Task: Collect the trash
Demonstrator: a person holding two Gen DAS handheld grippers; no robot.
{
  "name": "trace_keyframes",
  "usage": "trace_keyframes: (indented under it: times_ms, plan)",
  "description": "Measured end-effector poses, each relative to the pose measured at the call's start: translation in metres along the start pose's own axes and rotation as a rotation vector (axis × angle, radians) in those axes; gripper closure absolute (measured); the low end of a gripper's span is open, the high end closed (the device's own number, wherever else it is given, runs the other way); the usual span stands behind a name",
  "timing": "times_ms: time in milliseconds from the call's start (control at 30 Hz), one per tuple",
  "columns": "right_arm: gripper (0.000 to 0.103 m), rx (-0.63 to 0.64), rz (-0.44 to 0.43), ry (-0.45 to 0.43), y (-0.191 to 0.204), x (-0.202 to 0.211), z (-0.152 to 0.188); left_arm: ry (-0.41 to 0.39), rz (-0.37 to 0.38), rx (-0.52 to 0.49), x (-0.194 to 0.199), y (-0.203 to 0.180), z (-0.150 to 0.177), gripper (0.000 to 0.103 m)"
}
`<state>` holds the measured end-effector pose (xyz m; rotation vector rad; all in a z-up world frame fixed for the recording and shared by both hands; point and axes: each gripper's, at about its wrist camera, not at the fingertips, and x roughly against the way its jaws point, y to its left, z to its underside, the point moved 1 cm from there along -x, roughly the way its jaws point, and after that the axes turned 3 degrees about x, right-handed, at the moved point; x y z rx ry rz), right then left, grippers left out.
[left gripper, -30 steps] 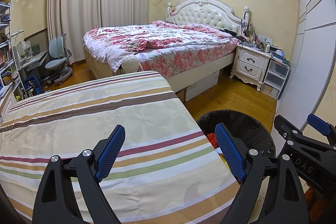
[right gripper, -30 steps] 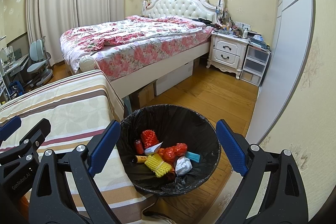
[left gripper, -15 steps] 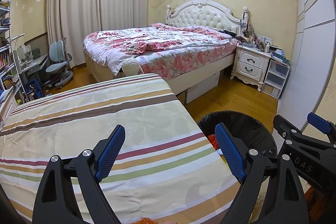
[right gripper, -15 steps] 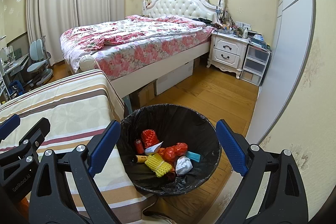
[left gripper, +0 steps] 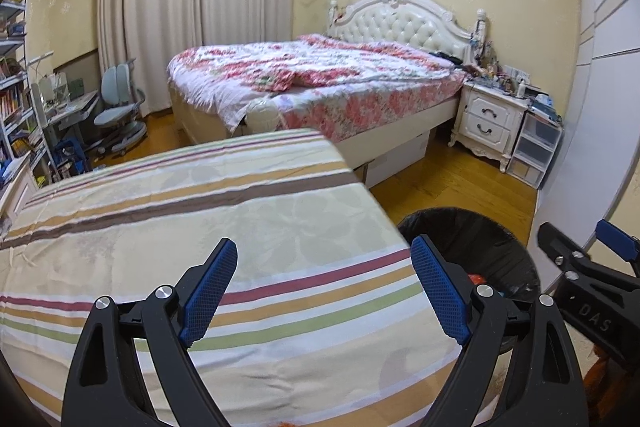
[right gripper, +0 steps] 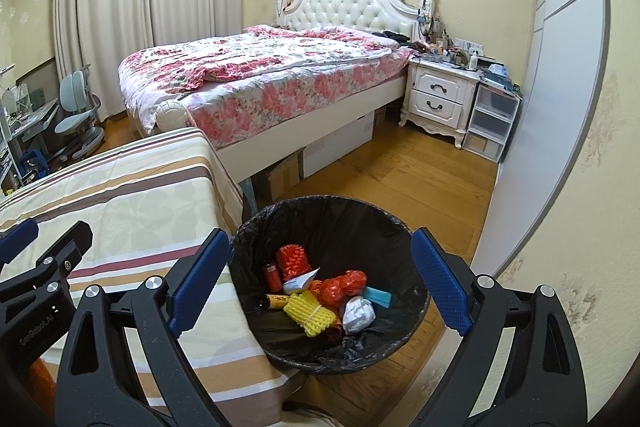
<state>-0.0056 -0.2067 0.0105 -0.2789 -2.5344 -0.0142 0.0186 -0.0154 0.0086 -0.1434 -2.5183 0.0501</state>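
Striped tablecloth (left gripper: 192, 227) edge meeting the black-lined trash bin (right gripper: 332, 215), open wood floor (right gripper: 404, 179) beyond, right gripper (right gripper: 320, 283) spread empty over the binned trash (right gripper: 320, 291), left gripper (left gripper: 324, 287) spread empty above bare cloth

The right gripper (left gripper: 592, 307) body reads "DAS" in the left view; the left gripper (right gripper: 36, 323) body reads "GenRobot.AI" in the right view.

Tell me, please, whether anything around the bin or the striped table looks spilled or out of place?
Nothing stands out. The trash bin stands upright beside the striped tablecloth, its litter inside the black liner, with nothing spilled on the visible floor.
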Motion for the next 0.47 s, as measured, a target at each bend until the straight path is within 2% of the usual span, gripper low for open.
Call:
trace_keyframes:
  times_ms: [100,200,467]
  plan:
    - [0.013,0.019,-0.032,0.022,0.016,-0.010,0.001,0.082,-0.019,0.033,-0.015,0.023,0.003,0.016]
    - [0.013,0.049,-0.070,0.048,0.037,-0.022,-0.003,0.145,-0.082,0.064,-0.028,0.050,0.008,0.016]
    - [0.013,0.154,-0.191,0.109,0.115,-0.047,-0.009,0.133,-0.235,0.142,-0.032,0.132,0.012,0.016]
